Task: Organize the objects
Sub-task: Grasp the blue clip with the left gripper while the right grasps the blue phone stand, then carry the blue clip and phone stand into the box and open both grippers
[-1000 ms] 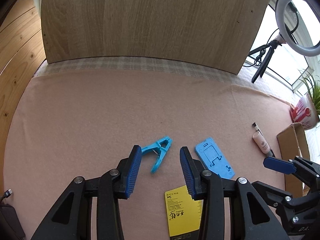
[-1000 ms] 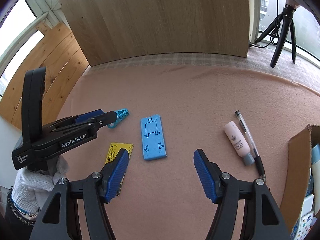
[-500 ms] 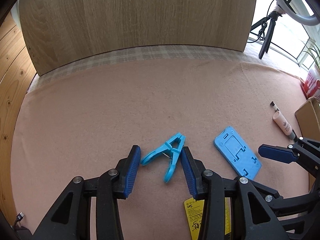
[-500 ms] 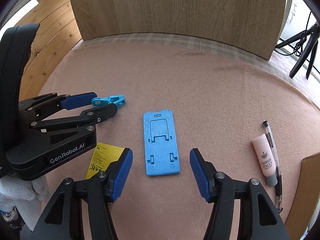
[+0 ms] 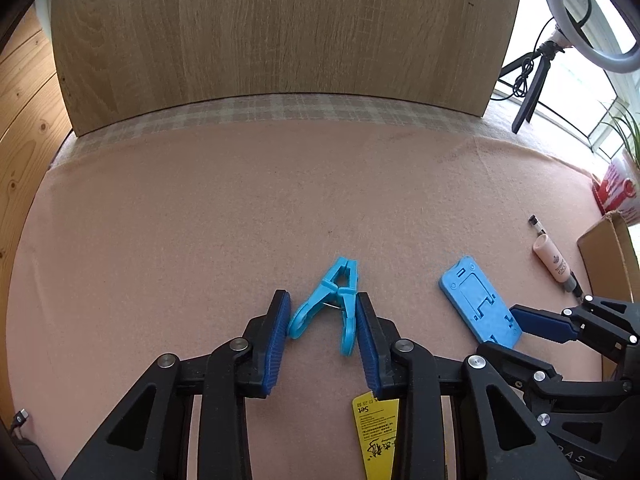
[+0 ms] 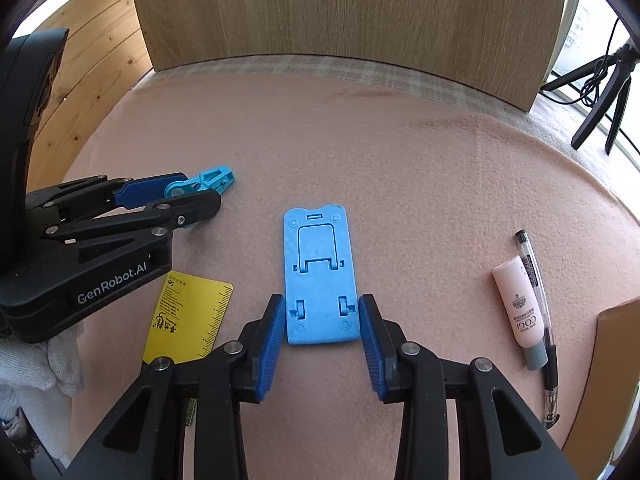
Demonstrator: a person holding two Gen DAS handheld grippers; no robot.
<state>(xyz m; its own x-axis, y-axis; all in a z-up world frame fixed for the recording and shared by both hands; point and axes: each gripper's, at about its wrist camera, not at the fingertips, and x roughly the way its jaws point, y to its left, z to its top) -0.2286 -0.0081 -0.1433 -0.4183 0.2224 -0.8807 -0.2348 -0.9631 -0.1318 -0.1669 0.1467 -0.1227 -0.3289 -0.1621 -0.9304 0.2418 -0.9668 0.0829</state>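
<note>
A light blue plastic clip lies on the pink cloth, its two handles between the blue pads of my left gripper; the pads touch or nearly touch the handles. The clip also shows in the right wrist view. A blue phone stand lies flat, its near end between the pads of my right gripper, which is open around it with small gaps. The stand also shows in the left wrist view.
A yellow ruler card lies left of the stand. A pink tube and a pen lie at the right, next to a cardboard box. A wooden board stands at the back. A tripod stands far right.
Both grippers moved forward and down: the left one now has the clip's handles between its pads, the right one straddles the stand's near end and has narrowed.
</note>
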